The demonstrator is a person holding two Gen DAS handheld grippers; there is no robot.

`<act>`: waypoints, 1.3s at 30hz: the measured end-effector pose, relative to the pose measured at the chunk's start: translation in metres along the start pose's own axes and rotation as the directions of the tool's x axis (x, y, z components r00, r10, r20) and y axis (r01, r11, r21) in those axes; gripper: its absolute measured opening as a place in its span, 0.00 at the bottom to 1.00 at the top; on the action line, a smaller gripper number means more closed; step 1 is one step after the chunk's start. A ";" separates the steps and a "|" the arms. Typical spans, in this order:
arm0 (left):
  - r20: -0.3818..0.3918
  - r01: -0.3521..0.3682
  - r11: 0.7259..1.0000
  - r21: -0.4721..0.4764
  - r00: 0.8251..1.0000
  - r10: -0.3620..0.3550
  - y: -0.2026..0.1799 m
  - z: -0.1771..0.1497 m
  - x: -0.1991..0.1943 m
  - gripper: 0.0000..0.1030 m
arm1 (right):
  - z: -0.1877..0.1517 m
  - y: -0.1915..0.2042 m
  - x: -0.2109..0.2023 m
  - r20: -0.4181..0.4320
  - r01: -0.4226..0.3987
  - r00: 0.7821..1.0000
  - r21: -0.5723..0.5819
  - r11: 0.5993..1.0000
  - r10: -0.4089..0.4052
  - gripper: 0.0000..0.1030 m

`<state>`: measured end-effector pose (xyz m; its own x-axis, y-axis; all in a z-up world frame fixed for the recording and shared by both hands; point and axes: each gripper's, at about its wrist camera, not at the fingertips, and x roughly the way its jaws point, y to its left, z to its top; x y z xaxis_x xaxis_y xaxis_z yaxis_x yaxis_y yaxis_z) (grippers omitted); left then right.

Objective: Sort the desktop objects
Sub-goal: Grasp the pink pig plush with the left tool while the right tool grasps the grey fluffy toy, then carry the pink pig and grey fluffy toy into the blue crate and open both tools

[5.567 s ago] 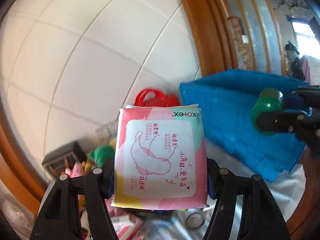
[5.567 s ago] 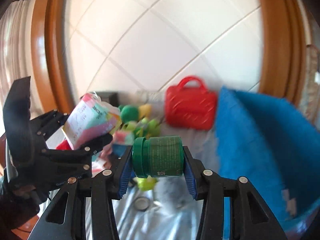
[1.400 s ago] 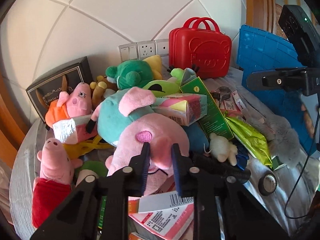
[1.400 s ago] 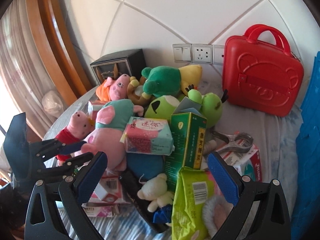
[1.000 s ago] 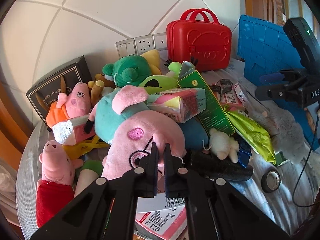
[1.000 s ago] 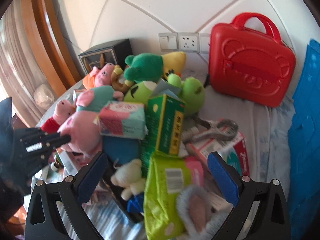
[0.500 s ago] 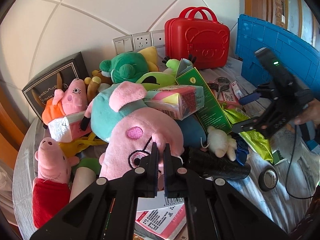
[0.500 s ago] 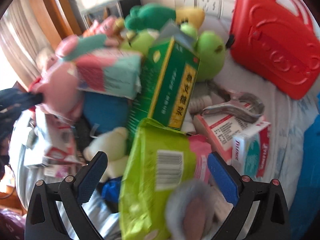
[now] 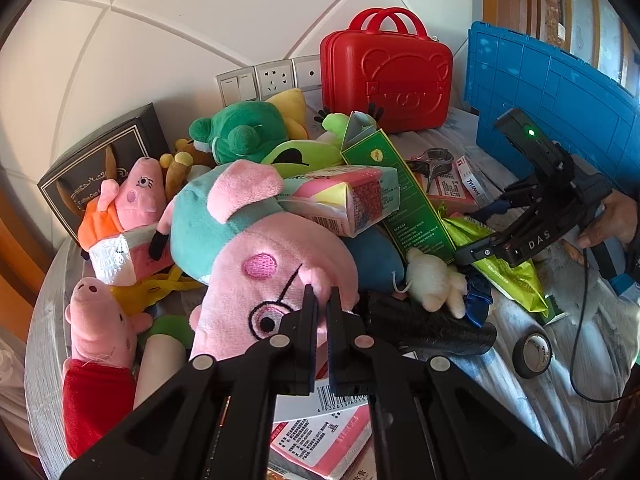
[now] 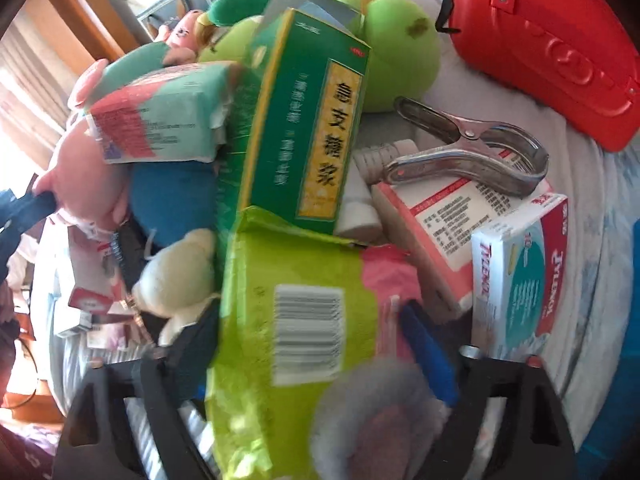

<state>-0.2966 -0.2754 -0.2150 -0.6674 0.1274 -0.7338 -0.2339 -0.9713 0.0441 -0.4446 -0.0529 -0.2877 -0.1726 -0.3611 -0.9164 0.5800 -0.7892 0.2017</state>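
Toys and boxes are lying in a big pile on the table [image 9: 600,392]. The left claw [image 9: 323,300] is pinching the snout of the pink pig [image 9: 264,272] at the middle of the pile, its fingers nearly together. The right claw [image 10: 316,344] is open wide around the lime bag [image 10: 296,320] at 4 o'clock from the pig. The green box [image 10: 304,136] is lying just behind the bag, touching it. The red case [image 9: 384,76] is standing at 12 o'clock.
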 end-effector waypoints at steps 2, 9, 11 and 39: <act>0.000 0.001 1.000 -0.005 1.000 -0.001 0.000 0.000 0.000 0.04 | -0.007 0.003 -0.003 -0.011 0.018 1.000 0.006 1.000 -0.017 0.63; -0.005 0.006 1.000 -0.007 1.000 -0.006 0.002 -0.001 -0.001 0.04 | -0.027 -0.008 -0.040 0.076 -0.132 0.989 0.127 0.983 0.123 0.96; -0.006 0.014 1.000 -0.018 1.000 -0.014 0.004 -0.002 0.000 0.04 | -0.039 -0.011 -0.061 0.112 -0.081 0.991 0.129 0.988 0.067 0.96; 0.037 0.032 0.999 -0.021 0.999 -0.031 0.004 0.001 -0.020 0.03 | -0.099 -0.002 -0.101 0.146 0.079 0.982 0.268 0.960 -0.121 0.43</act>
<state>-0.2850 -0.2814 -0.1998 -0.6855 0.1647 -0.7092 -0.2400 -0.9707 0.0066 -0.3496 0.0344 -0.2300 -0.3563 -0.3313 -0.8737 0.3299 -0.9194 0.2141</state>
